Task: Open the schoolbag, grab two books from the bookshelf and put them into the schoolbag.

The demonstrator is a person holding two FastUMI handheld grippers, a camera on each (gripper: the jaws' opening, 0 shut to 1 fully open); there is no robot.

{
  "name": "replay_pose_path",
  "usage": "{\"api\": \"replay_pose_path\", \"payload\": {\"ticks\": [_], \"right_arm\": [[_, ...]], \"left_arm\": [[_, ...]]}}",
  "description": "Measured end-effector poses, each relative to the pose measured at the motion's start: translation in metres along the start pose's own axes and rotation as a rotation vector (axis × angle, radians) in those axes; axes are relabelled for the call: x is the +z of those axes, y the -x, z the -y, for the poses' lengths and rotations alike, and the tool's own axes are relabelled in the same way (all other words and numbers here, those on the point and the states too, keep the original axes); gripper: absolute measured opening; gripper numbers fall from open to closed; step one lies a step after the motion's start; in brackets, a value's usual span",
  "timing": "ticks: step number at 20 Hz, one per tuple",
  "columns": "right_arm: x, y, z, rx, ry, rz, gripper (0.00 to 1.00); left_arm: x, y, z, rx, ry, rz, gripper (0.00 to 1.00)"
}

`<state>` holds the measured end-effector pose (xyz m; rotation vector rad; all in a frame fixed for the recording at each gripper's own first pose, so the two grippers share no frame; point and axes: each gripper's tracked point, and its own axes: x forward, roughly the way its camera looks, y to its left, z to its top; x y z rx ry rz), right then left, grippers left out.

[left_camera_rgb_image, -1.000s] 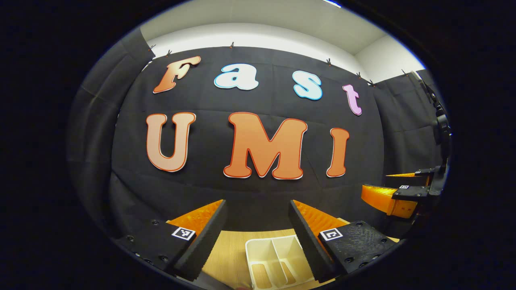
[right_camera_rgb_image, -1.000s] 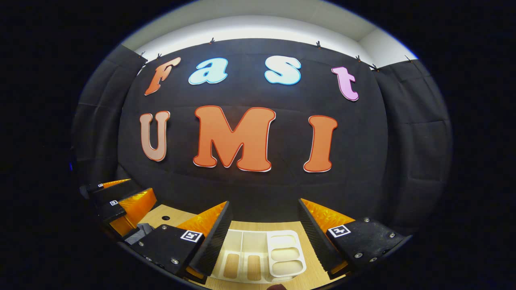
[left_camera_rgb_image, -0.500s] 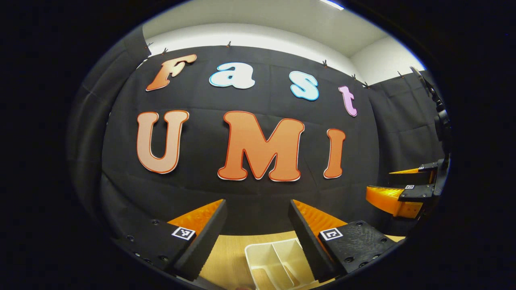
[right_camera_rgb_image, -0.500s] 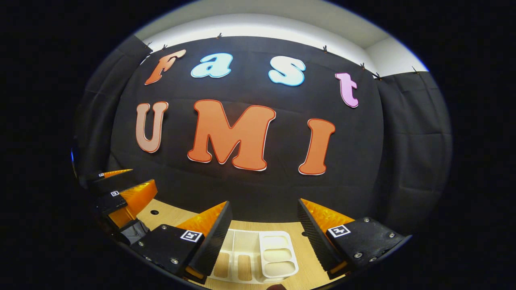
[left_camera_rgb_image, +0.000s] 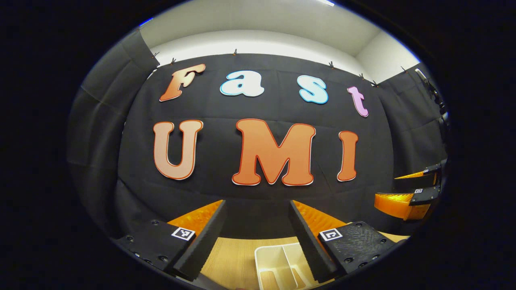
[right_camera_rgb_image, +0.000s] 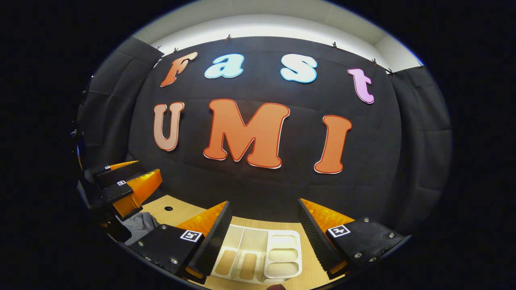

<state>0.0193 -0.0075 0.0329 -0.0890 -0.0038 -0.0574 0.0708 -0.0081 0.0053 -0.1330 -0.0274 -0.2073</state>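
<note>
Both claws, left (left_camera_rgb_image: 256,225) and right (right_camera_rgb_image: 264,225), hang spread and empty above the white organiser tray (right_camera_rgb_image: 258,257), with grey cloth (right_camera_rgb_image: 139,225), perhaps the schoolbag, beside it, so a blind descent risks striking the tray.

A light wooden desk (right_camera_rgb_image: 242,223) runs up to the black cloth wall (right_camera_rgb_image: 282,189). On it sits a white plastic organiser tray (right_camera_rgb_image: 258,253), empty, split into long slots and smaller rounded pockets. A small dark hole (right_camera_rgb_image: 168,208) marks the desktop near its left end, and grey fabric (right_camera_rgb_image: 141,226) lies nearby.
</note>
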Motion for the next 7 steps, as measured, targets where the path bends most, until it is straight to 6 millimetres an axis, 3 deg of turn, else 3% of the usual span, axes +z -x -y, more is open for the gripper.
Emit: {"api": "replay_pose_path", "payload": {"ticks": [7], "right_arm": [[-0.006, 0.0, 0.005, 0.064, -0.026, 0.026, 0.97]], "left_arm": [[0.0, 0.019, 0.021, 0.026, -0.042, -0.004, 0.94]]}}
